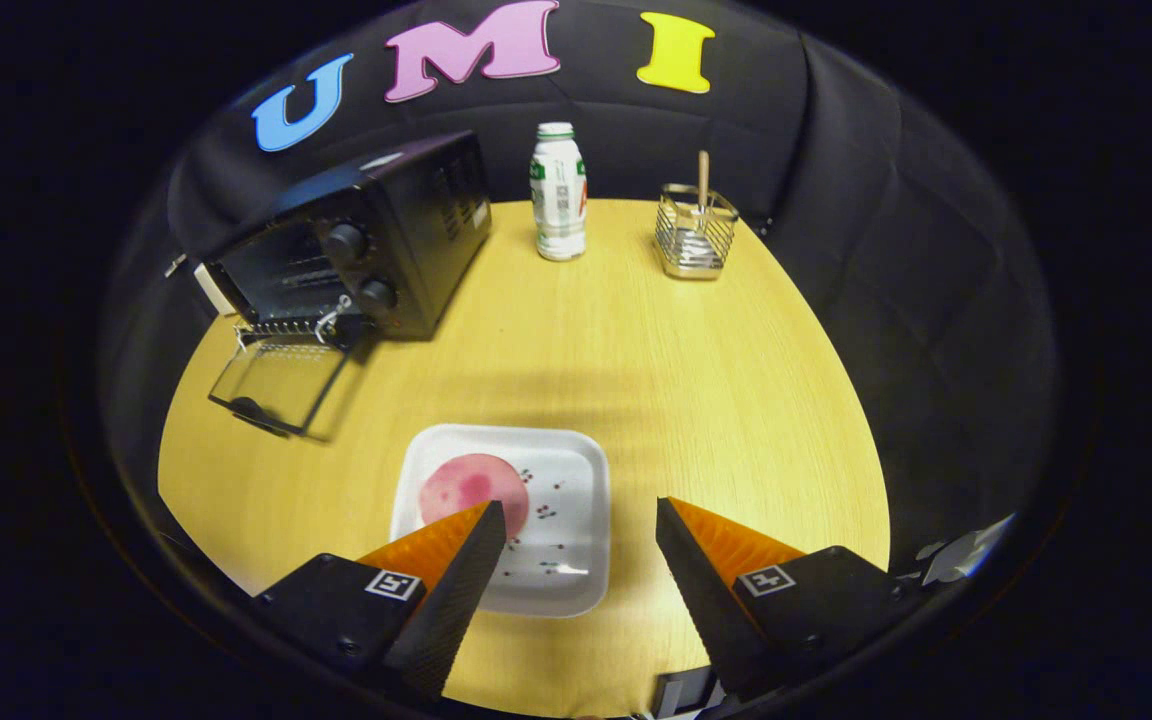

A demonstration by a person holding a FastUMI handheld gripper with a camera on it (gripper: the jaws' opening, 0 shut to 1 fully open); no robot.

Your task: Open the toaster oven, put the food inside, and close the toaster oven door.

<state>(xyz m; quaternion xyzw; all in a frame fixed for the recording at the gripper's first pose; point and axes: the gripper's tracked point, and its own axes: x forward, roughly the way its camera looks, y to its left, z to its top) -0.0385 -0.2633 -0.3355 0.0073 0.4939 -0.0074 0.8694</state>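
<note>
food [473, 486]: pink round slice on white tray [576, 470], just ahead of my left finger, partly behind its tip | my gripper [581, 522]: fingers spread wide, holding nothing, above the tray | toaster oven [366, 240]: far left on wooden table [696, 390], glass door [276, 385] dropped open | beyond: bottle [558, 192], wire basket [696, 235]

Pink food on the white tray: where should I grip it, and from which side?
Grip the pink food across its round edge, coming down from above. It lies flat in the white tray, whose raised rim likely blocks a sideways approach. The gripper hangs open, one finger overlapping the disc.
</note>
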